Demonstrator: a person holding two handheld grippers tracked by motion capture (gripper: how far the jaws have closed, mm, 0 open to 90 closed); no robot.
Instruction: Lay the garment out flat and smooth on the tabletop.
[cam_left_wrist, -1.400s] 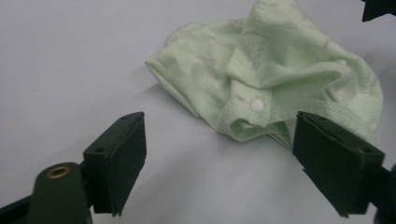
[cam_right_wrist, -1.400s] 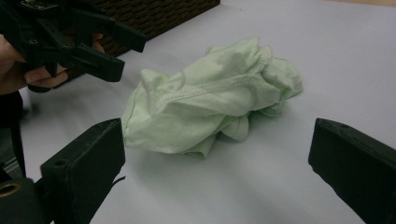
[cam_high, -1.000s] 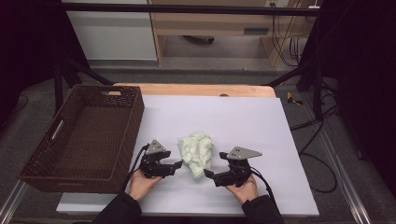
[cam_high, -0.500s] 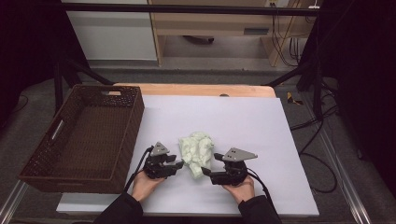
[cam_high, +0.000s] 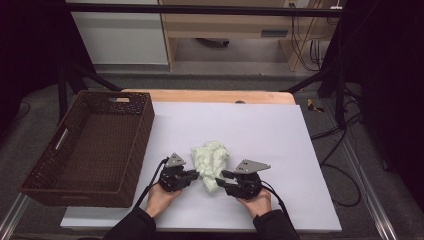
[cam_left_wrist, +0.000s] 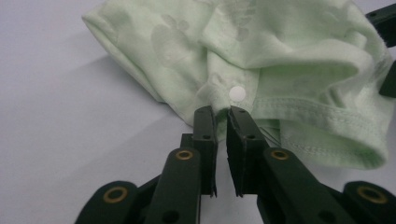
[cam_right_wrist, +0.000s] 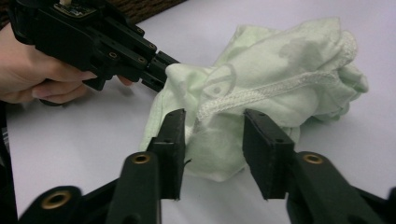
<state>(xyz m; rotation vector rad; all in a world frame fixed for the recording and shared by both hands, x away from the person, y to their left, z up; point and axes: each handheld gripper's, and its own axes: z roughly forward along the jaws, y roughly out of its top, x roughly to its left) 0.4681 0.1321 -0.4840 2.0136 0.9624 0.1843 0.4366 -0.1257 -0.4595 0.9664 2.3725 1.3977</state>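
Item: pale green garment (cam_high: 211, 163), crumpled, lying on the white sheet (cam_high: 280, 150) near its front edge, between 2 hand-held grippers.

Left gripper (cam_left_wrist: 222, 117): jaws have just been closing and are now pinching a hem fold beside a white snap button (cam_left_wrist: 237, 93).

Right gripper (cam_right_wrist: 214, 135): jaws have just been closing; a bunched edge is sitting between them, but the pads are not yet pressing, so the cloth is not gripped on this side.

Handling note: the right jaws are needing to finish closing on 1 layer of hem before any lift or spread.

Clearances: wicker basket (cam_high: 90, 150) is standing at the left, well apart. Open sheet is lying ahead and to the right; the front edge is running close under the hands.
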